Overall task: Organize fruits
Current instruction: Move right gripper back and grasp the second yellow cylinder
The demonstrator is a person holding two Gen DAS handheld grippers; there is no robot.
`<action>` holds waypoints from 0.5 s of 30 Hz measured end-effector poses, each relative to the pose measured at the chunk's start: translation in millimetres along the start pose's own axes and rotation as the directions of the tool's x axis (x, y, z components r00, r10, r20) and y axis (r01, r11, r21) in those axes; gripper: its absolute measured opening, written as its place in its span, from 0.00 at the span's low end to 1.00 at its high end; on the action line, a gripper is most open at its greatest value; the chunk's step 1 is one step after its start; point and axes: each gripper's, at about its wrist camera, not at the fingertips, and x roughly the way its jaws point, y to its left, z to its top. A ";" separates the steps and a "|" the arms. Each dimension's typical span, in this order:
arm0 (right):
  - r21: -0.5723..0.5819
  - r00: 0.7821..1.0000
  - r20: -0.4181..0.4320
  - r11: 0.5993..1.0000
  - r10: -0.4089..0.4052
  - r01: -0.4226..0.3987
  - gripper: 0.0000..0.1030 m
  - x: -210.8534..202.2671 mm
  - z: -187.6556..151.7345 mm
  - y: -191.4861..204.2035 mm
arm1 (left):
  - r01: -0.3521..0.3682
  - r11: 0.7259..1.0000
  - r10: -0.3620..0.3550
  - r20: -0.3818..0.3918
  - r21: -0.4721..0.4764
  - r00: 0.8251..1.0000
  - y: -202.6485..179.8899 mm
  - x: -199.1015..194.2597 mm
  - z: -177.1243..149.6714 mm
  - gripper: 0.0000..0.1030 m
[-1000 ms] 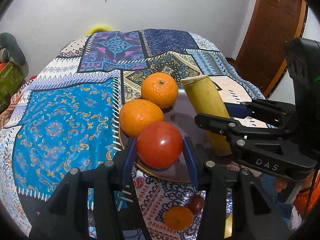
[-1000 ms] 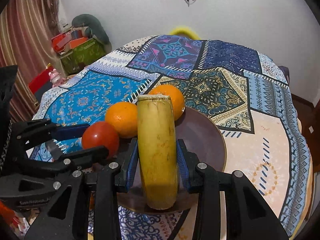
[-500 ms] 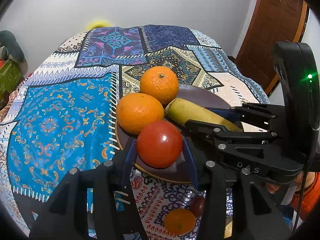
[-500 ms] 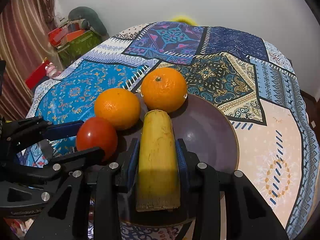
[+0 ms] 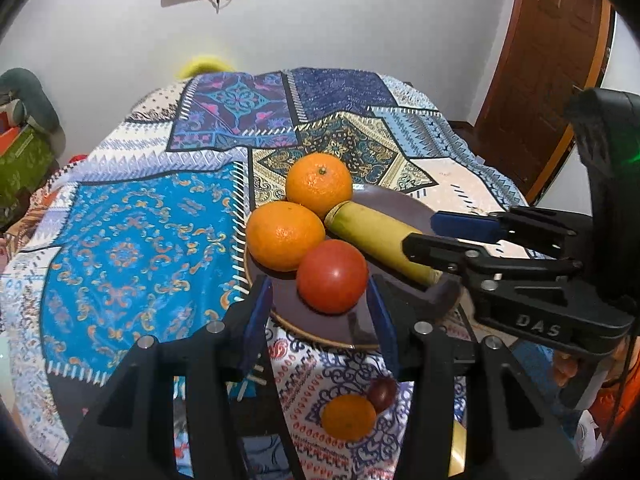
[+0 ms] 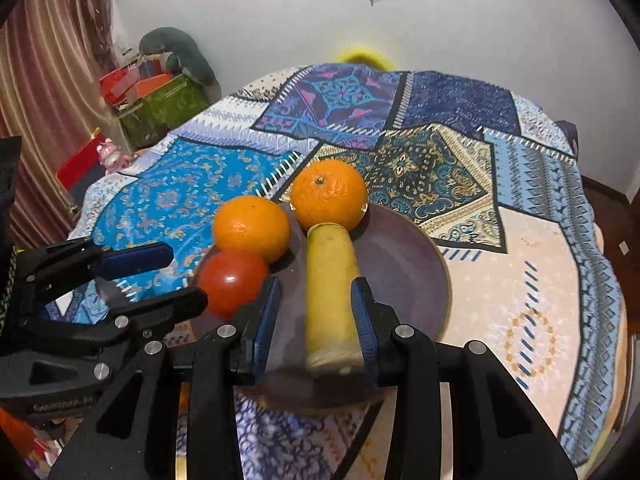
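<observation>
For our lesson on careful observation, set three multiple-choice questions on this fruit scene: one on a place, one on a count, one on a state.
1. Where does the banana lie?
A. On the tablecloth beside the plate
B. On the plate, its far end by the farther orange
C. On top of the tomato

2. How many oranges are on the plate?
A. One
B. Two
C. Four

3. How does the left gripper stand at the tomato?
A. Open, the tomato between its fingers
C. Shut tight on the tomato
B. Away from all the fruit

Answers:
1 B: the banana lies along the brown plate, reaching the farther orange.
2 B: that one and the nearer orange.
3 A: the left gripper shows a gap on each side of the tomato.
</observation>
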 end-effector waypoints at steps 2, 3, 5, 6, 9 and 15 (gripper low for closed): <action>0.000 1.000 0.014 1.000 -0.003 0.003 0.33 -12.2 -1.9 3.9 | 0.001 1.000 -0.001 0.003 0.000 1.000 -1.0 -9.2 -1.4 0.47; -0.004 1.000 0.017 1.000 -0.005 0.005 0.33 -16.5 -3.1 5.7 | -0.002 1.000 0.002 0.008 0.000 1.000 -1.6 -15.7 -3.0 0.47; -0.012 1.000 0.028 1.000 -0.014 0.014 0.33 -28.7 -7.0 11.1 | -0.007 1.000 0.007 0.017 0.001 1.000 -2.7 -26.7 -6.3 0.49; -0.015 0.999 0.029 1.000 -0.014 0.015 0.33 -33.2 -9.0 13.3 | -0.010 1.000 0.010 0.022 -0.001 1.000 -3.0 -33.4 -8.5 0.50; -0.036 0.999 0.041 0.999 -0.022 0.024 0.33 -49.4 -16.5 23.5 | -0.016 1.000 0.016 0.036 -0.005 0.999 -4.0 -50.8 -14.6 0.53; -0.051 0.995 0.101 0.998 -0.025 0.030 0.33 -85.4 -30.0 45.2 | -0.032 0.999 0.032 0.056 0.002 0.998 -8.2 -89.4 -28.7 0.57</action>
